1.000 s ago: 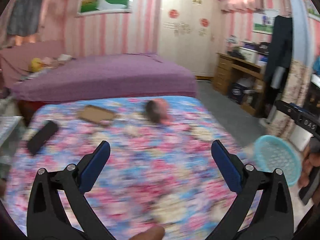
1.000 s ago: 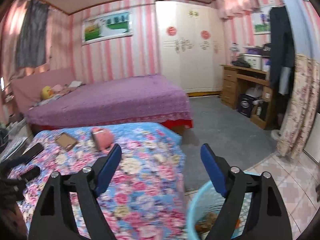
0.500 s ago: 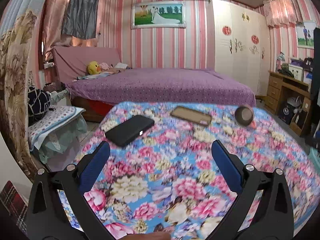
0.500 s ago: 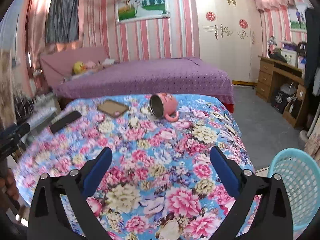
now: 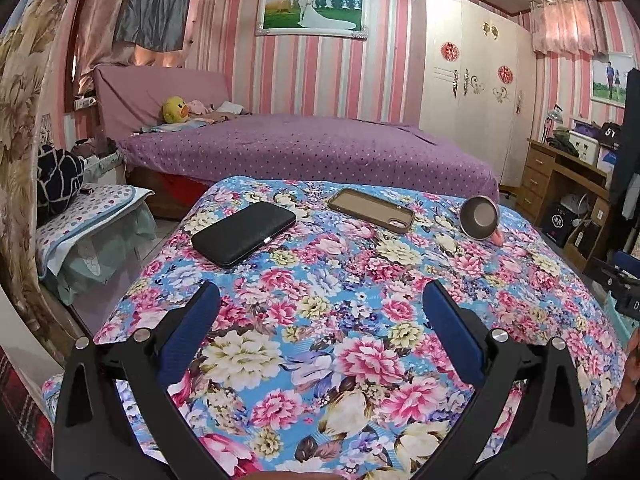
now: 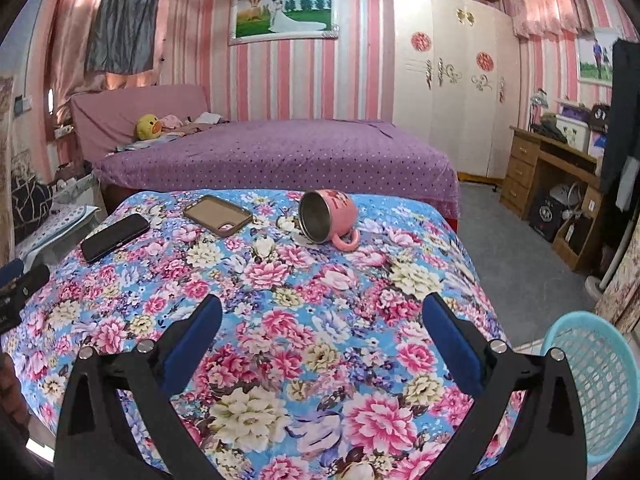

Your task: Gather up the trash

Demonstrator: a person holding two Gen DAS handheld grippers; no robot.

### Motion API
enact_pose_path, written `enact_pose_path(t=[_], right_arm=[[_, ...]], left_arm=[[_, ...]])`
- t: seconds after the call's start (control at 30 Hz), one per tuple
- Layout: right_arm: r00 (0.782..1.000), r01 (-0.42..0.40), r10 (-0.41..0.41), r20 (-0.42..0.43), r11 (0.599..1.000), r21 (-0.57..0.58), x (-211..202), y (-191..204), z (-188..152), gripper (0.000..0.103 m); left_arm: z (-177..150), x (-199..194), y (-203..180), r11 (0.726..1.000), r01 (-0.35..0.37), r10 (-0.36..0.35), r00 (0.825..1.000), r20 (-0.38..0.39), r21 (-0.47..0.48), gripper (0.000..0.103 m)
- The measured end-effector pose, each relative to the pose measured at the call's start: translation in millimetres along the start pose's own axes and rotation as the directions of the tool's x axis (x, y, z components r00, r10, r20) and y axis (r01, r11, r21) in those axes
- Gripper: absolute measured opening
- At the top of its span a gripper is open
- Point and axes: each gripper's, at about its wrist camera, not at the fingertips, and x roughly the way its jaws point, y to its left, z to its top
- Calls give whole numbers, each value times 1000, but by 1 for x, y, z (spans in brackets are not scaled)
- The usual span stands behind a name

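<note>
Left hand-held gripper: jaws spread wide, nothing between the blue pads, held above the near part of the tabletop, which is draped in a blue cloth with pink and cream flowers.

Right hand-held gripper: jaws spread wide, nothing between the pads, held above the same floral cloth, with the far items ahead of it.

Items on the tabletop, all at the far end, well apart from both hand-held grippers:
- 1 black phone, lying flat, far left.
- 1 brown phone case, lying flat, open side up, just right of the black phone, apart from it.
- 1 pink mug with a steel lining, tipped on its side, mouth toward the cameras, handle resting on the cloth, to the right of the case.

Trash basket: light blue, perforated plastic, standing on the floor off the right edge of the tabletop, just beside the right hand-held gripper's right finger in its own view. Contents cannot be told.

No loose trash can be made out on the cloth.

Background: 1 purple bed behind the tabletop.
</note>
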Motion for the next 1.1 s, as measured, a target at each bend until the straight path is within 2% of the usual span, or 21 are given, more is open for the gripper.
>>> enact_pose_path(t=[0.1, 0.2, 0.37, 0.5, 0.6, 0.7, 0.77, 0.83, 0.87, 0.93, 1.1], right_arm=[[999, 28, -28, -17, 999, -29, -3, 0, -2, 98], [1000, 5, -7, -19, 998, -58, -18, -2, -7, 98], [999, 20, -19, 29, 997, -68, -52, -8, -23, 98], [997, 12, -8, 77, 998, -55, -77, -16, -35, 98], [991, 35, -28, 129, 998, -56, -87, -22, -47, 98], [994, 38, -38, 98, 999, -1, -82, -37, -55, 98], [993, 45, -51, 109, 998, 52, -85, -50, -56, 98], [993, 44, -54, 109, 994, 96, -87, -61, -56, 98], [992, 49, -60, 109, 993, 106, -86, -63, -56, 98], [993, 43, -53, 104, 995, 93, -84, -61, -57, 98], [991, 30, -31, 133, 1000, 10, -88, -41, -56, 98]], left_arm=[[0, -3, 3, 1000, 1, -1, 1000, 2, -12, 98], [0, -9, 7, 1000, 19, -19, 1000, 9, -23, 98], [-5, -29, -1, 998, -41, 39, 999, 34, 51, 98], [-4, -58, -5, 994, -60, 54, 996, 64, 95, 98], [-9, -67, -3, 996, -32, 25, 997, 80, 82, 98], [-17, -63, 2, 998, -16, 13, 998, 58, 58, 98], [-25, -62, 4, 999, 1, -4, 998, 58, 47, 98], [-31, -59, 5, 998, 30, -31, 999, 22, 47, 98], [-30, -61, 6, 999, 30, -32, 999, 35, 42, 98], [-29, -63, 7, 999, 22, -24, 998, 52, 33, 98], [-31, -57, 8, 1000, 26, -26, 999, 21, 14, 98]])
